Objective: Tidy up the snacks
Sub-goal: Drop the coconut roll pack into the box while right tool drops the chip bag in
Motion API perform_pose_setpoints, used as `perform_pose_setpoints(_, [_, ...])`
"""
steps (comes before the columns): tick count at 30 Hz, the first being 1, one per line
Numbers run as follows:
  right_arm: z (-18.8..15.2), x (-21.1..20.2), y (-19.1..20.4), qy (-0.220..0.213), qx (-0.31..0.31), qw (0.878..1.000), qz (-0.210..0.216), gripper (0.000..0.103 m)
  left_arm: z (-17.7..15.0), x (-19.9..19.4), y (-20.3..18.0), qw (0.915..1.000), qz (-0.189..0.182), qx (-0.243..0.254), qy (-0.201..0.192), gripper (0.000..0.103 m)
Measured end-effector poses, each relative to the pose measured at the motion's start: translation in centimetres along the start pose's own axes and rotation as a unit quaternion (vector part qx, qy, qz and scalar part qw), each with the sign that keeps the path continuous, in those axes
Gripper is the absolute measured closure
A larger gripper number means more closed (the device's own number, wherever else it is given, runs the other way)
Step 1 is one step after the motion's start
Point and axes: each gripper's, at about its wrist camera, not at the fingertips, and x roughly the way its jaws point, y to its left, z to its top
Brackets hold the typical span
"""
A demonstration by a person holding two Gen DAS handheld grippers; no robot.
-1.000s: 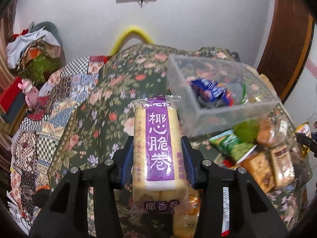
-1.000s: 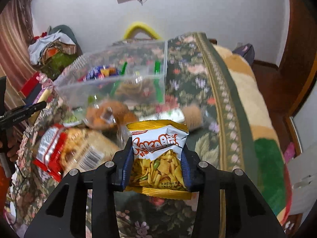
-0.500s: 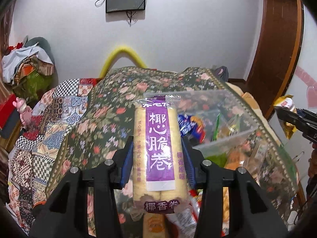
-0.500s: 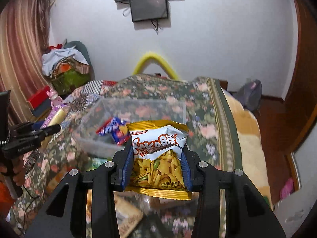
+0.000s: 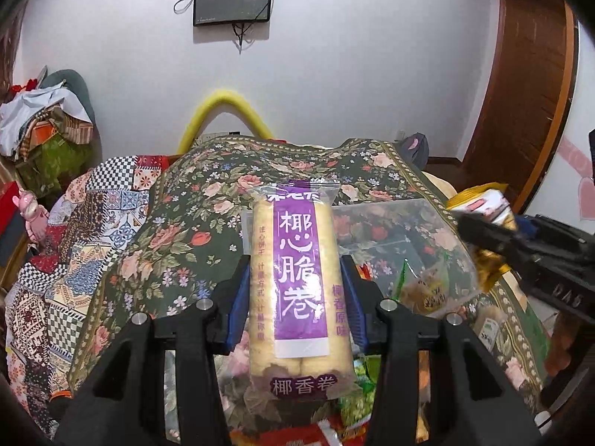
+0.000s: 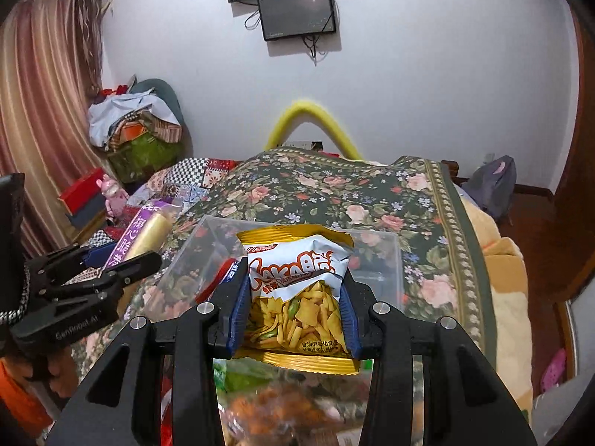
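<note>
My left gripper (image 5: 295, 297) is shut on a long purple-labelled coconut roll pack (image 5: 299, 278), held above the bed near the clear plastic bin (image 5: 390, 223). My right gripper (image 6: 293, 304) is shut on a yellow and white chip bag (image 6: 297, 286), held over the same bin (image 6: 375, 260). In the left wrist view the right gripper (image 5: 528, 252) shows at the right with its bag (image 5: 483, 204). In the right wrist view the left gripper (image 6: 81, 282) shows at the left with the roll pack (image 6: 145, 230). The bin holds a few snacks.
Loose snack packets (image 5: 438, 297) lie on the floral bedspread (image 5: 208, 223) in front of the bin. More packets (image 6: 282, 409) sit below the right gripper. A pile of clothes (image 6: 137, 130) stands at the left wall.
Both grippers have lifted with their packs, and the views tilted up to show more wall and the screen. The right gripper has moved closer to the bin and to the left gripper.
</note>
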Motion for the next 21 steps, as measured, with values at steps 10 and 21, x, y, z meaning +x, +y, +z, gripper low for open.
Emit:
perform_pose_setpoints(10, [-0.4,5.3,0.3,0.061,-0.003,0.998,-0.001,0.065,-0.1,4.7,0.2,0.9990,-0.006,-0.010,0.044,0.058])
perform_pose_setpoints(21, [-1.6,7.4,0.4,0.107,-0.005,0.994,0.003,0.062,-0.7,6.8,0.6,0.9970,-0.002,-0.019,0.074,0.058])
